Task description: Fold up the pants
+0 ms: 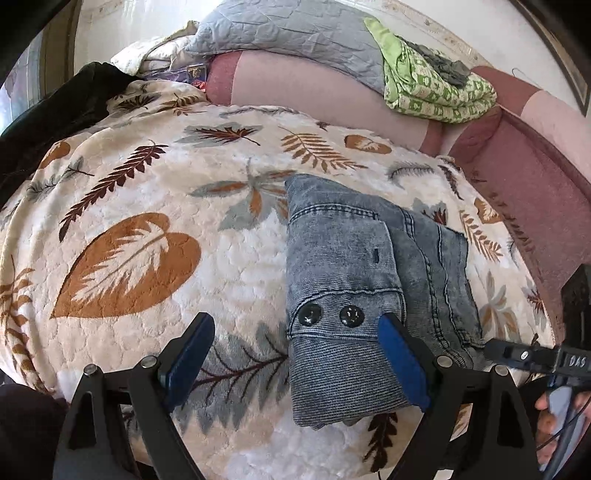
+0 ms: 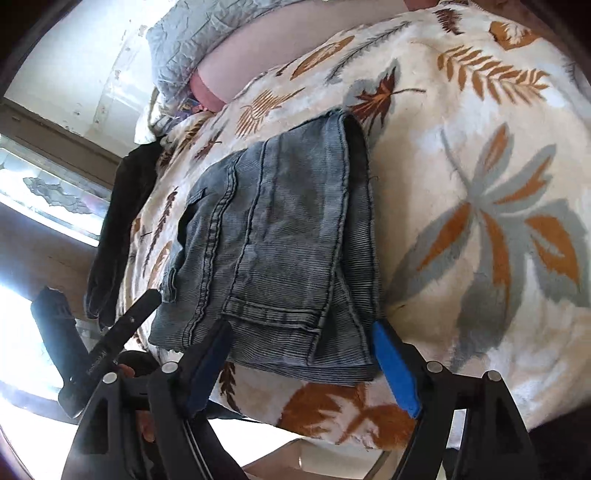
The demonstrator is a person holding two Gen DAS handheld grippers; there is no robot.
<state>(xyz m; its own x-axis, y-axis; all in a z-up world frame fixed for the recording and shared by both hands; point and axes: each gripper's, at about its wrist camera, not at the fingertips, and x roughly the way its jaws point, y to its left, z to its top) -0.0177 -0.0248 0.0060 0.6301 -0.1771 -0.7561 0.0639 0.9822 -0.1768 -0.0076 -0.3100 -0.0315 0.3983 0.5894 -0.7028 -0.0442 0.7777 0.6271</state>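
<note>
Grey-blue denim pants (image 1: pixel 343 254) lie folded into a compact stack on a cream blanket with a leaf print (image 1: pixel 147 192); two dark buttons show on the top layer. My left gripper (image 1: pixel 295 319) hovers open over the stack's near left edge, its right blue pad (image 1: pixel 399 354) above the denim and its left pad above the blanket. In the right wrist view the pants (image 2: pixel 288 236) lie lengthwise, and my right gripper (image 2: pixel 303 326) is open with its jaws either side of the stack's near end, not pressing it. Each view shows the other gripper at its edge.
A grey quilted pillow (image 1: pixel 295 33) and a folded green patterned cloth (image 1: pixel 432 92) rest on the pink backrest (image 1: pixel 332 92) behind. A dark garment (image 1: pixel 55 110) drapes over the blanket's far left edge. A bright window (image 2: pixel 48 192) is beyond it.
</note>
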